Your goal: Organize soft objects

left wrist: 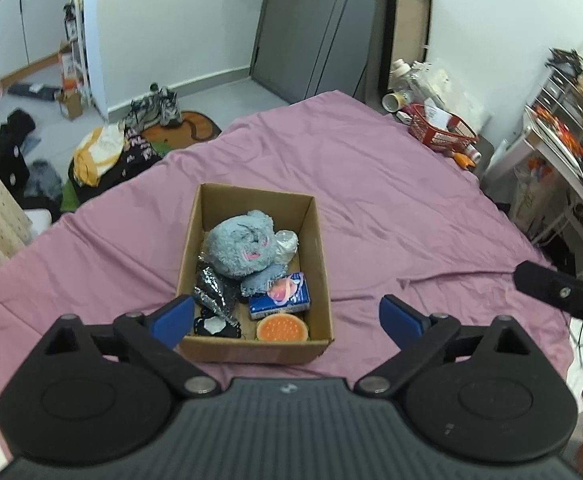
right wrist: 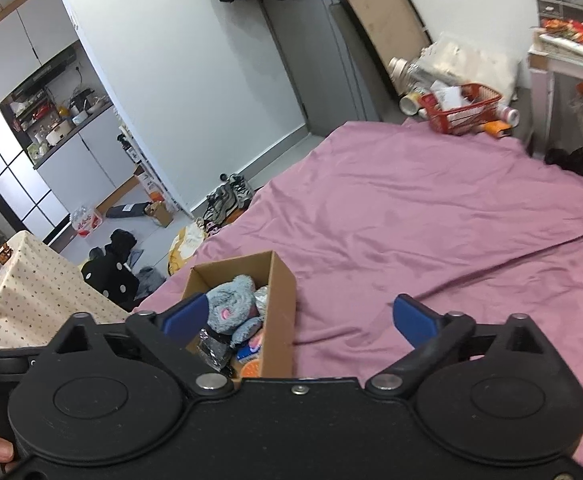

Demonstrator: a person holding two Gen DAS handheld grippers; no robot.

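The purple bedsheet [left wrist: 371,184] fills the left wrist view, and apart from one box its spread is bare, with no loose soft item left lying out. At its far corner, around one o'clock, a red basket [left wrist: 439,130] sits among clutter. Dead centre stands the cardboard box [left wrist: 323,264], open-topped, resting flat on the sheet.

Inside, packed tight: a grey plush toy [left wrist: 239,246] takes up the twelve o'clock end, a clear plastic wad [left wrist: 287,242] touches it at two o'clock, a glittery dark pouch [left wrist: 215,292] lies at eight o'clock, a blue packet [left wrist: 279,300] sits at five o'clock, and an orange round squishy [left wrist: 281,328] is pressed against the near wall at six o'clock.

The left gripper [left wrist: 287,316] hangs above the near rim, blue pads spread wide, nothing between them. The right gripper [right wrist: 299,318] is likewise splayed and empty, with the box at its ten o'clock.

By the look of it the gathering is done: everything soft in sight is boxed. What remains, if anything, is tidying the pile or pulling clear.
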